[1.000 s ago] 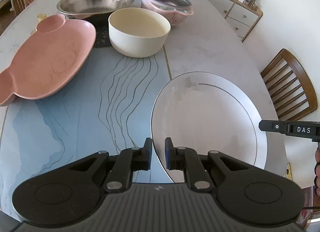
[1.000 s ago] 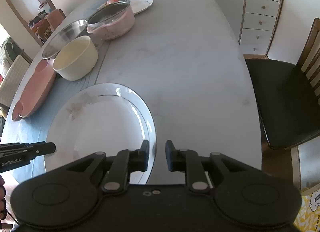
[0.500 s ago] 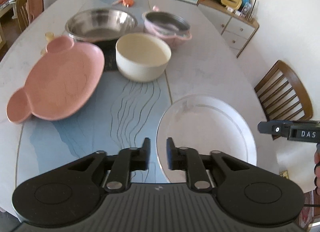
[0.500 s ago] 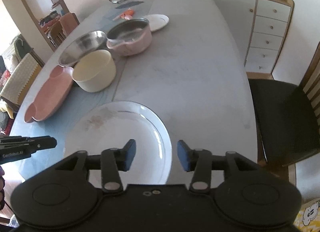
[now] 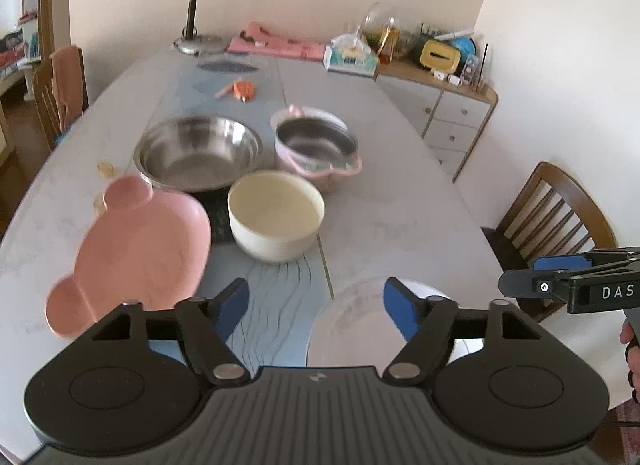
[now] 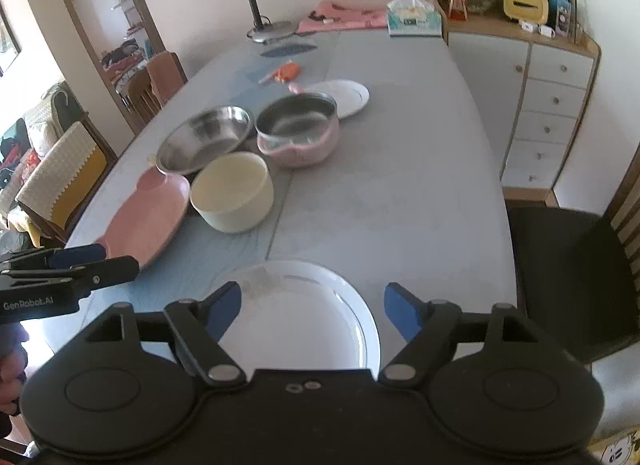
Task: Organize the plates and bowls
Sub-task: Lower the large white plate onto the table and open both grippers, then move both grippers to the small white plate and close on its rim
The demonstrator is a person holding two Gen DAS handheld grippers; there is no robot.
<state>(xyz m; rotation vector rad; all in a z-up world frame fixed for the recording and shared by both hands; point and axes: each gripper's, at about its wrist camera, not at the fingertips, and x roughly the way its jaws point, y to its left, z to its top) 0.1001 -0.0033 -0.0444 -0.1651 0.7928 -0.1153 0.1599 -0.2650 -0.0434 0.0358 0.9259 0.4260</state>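
Both grippers above near table edge (image 6: 400, 185), jaws opening wide, nothing between: left gripper (image 5: 316, 301), right gripper (image 6: 312, 305).

Judgement: next pick needs rim grip, level lift.

- White plate (image 6: 304, 321), near edge: empty.
- Pink plate (image 5: 140, 249), left edge: empty.
- Steel bowl (image 5: 198, 151), mid-table: empty.
- Pink pot (image 5: 316, 145) beside it: empty.
- Cream bowl (image 5: 276, 213), touching pink plate's side: empty.

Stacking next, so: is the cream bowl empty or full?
Empty. The cream bowl stands upright, and its bare inside shows down to the bottom in both views.
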